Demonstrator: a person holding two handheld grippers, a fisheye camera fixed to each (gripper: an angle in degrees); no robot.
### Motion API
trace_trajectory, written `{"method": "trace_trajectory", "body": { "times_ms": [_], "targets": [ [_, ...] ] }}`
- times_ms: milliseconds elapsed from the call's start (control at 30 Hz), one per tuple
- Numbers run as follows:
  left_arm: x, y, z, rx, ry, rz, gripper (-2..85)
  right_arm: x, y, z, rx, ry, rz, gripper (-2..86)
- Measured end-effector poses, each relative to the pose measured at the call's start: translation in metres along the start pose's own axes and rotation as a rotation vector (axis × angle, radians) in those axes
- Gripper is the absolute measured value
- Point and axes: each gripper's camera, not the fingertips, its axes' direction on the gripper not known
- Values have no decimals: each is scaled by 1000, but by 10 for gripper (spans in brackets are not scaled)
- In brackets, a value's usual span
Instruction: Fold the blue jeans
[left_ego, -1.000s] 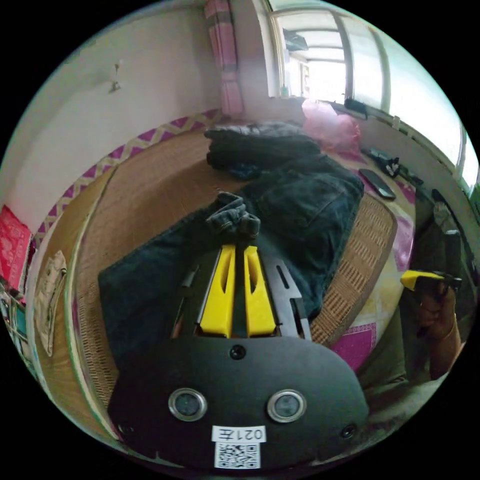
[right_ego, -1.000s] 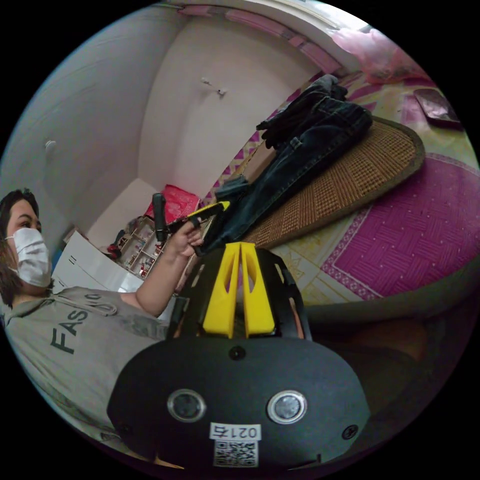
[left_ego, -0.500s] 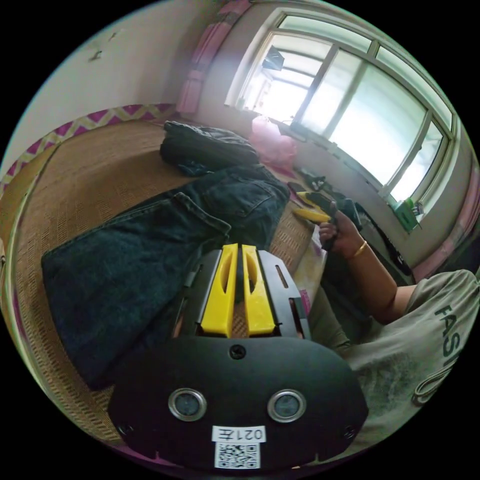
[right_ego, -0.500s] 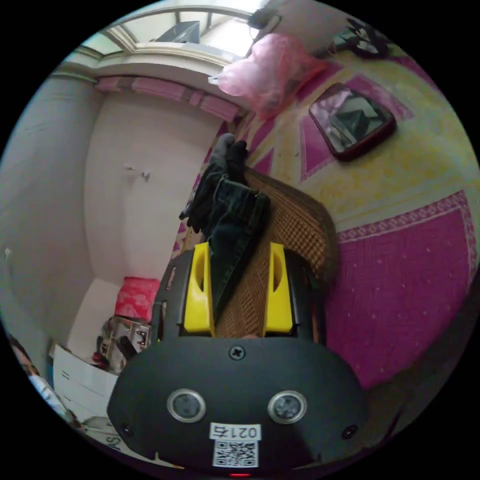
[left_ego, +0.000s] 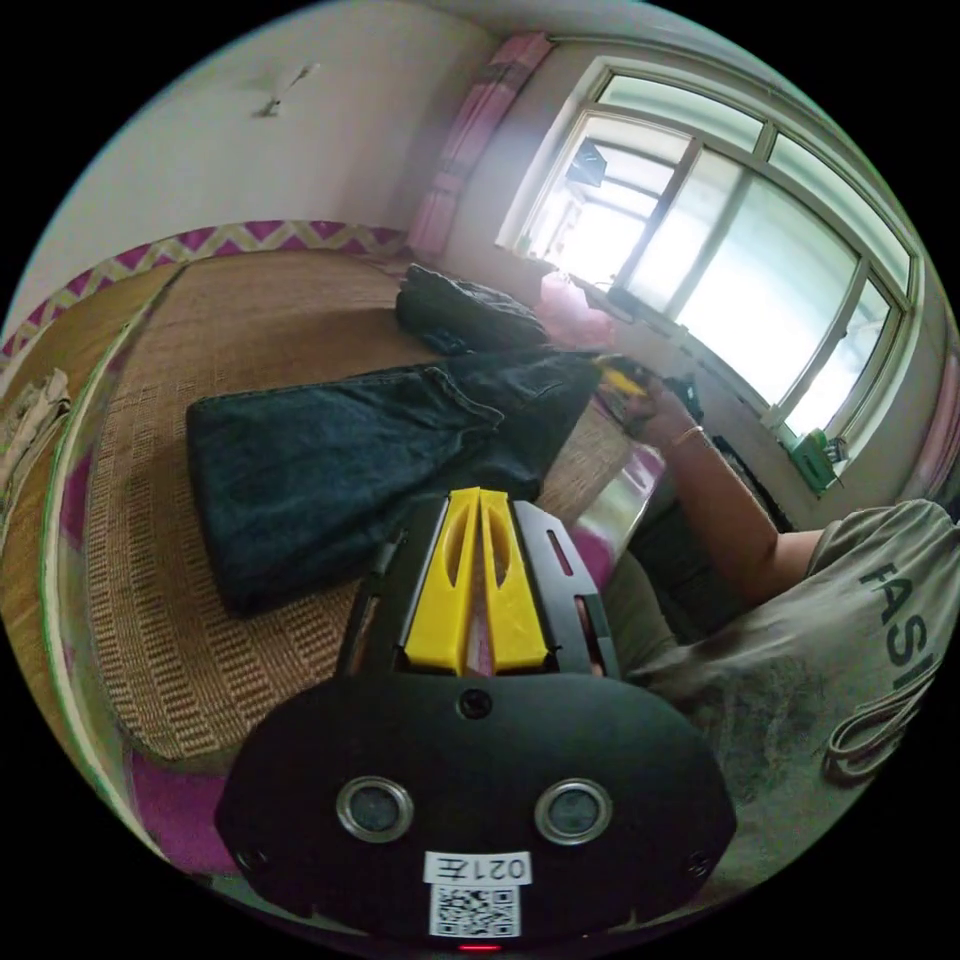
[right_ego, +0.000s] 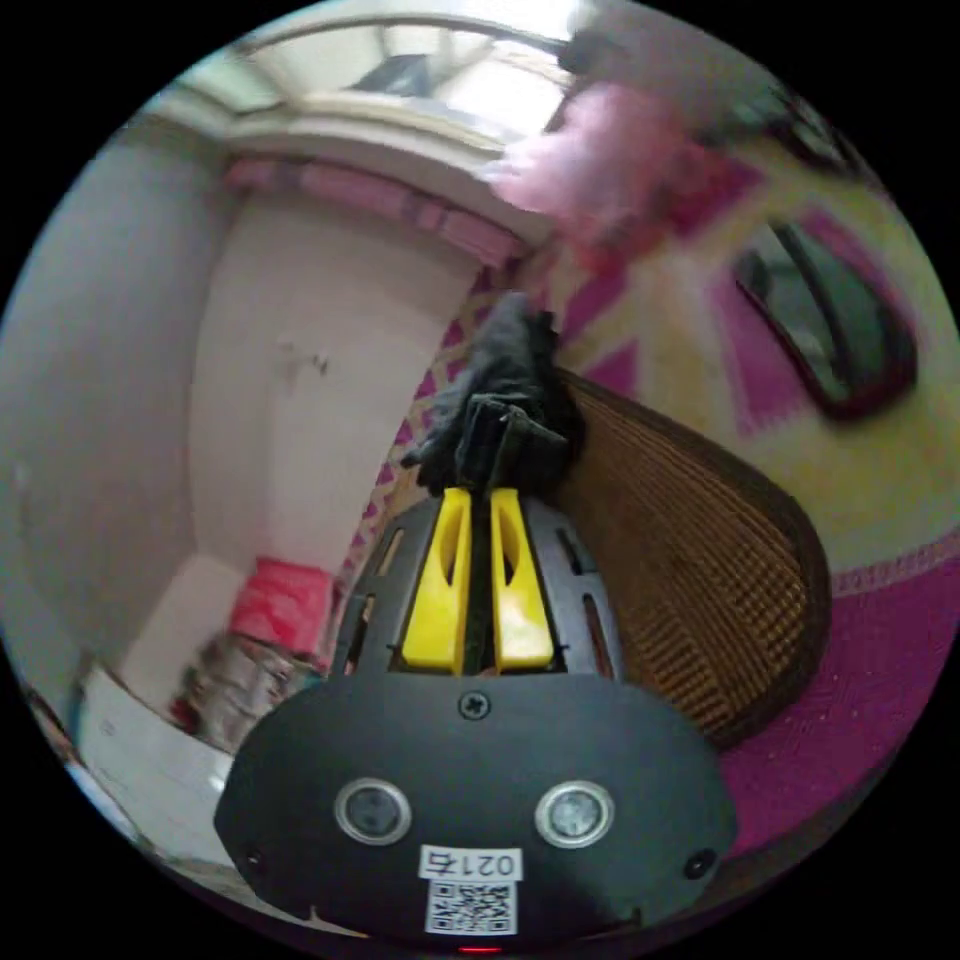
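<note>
A: Right tool (right_ego: 480, 500) has its 2 yellow jaws pressed together on a bunched edge of the blue jeans (right_ego: 500, 430), so it is gripping denim, probably at the waist end, to draw that end over.

B: And the left tool (left_ego: 478, 500)?

A: Its jaws are closed too, tips touching, with nothing between them. It hangs above the near edge of the woven mat (left_ego: 200, 640), apart from the jeans (left_ego: 340, 470), which lie just beyond its tips.

B: Where do the jeans sit overall?

A: Spread flat on the mat on the bed, legs together and running away from the window (left_ego: 720, 260). At the far end I can see the other tool (left_ego: 622, 380) in the person's hand (left_ego: 660, 415), right at the cloth's edge.

B: Why hold only 1 end?

A: My guess is the flat, aligned legs are ready for a lengthwise fold, so 1 grip lifts while the free tool waits to pin or take the other end. A darker heap of clothes (left_ego: 465, 315) lies behind, touching nothing I can confirm.
</note>
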Motion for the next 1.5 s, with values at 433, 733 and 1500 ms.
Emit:
{"method": "trace_trajectory", "body": {
  "times_ms": [433, 733, 1500],
  "targets": [
    [-67, 74, -81, 72, -86, -168, -10, -323, 404, 273, -454, 242, -1467, 17],
    [-117, 100, -125, 138, -118, -275, -9, -309, 478, 320, -412, 310, -1544, 23],
    [-294, -2, -67, -55, 184, -588, 151, -60, 109, 370, -816, -124, -274, 134]
  ]
}}
